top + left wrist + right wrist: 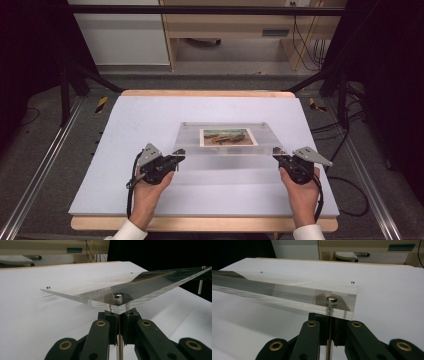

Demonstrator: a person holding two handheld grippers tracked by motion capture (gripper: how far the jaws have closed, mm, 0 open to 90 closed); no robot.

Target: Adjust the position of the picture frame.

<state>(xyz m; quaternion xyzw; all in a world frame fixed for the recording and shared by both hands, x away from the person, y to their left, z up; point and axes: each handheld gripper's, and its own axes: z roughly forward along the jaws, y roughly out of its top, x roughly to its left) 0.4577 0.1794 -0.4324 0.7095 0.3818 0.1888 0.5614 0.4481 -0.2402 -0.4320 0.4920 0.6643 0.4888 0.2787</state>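
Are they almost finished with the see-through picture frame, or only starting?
Somewhere in the middle, it seems. Done: the picture already lies under the clear panel. In hand: the left gripper and right gripper each have their jaws closed on a near corner of the panel by its metal stud, holding that edge off the white table. Left: lowering it or lifting it off; I can't tell which.

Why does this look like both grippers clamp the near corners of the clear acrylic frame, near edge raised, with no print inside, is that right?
Not quite: there is a print inside the clear acrylic frame, a landscape picture near its middle, plain in the high view. The rest stands: the left gripper and right gripper each clamp a near corner at its metal standoff, near edge raised.
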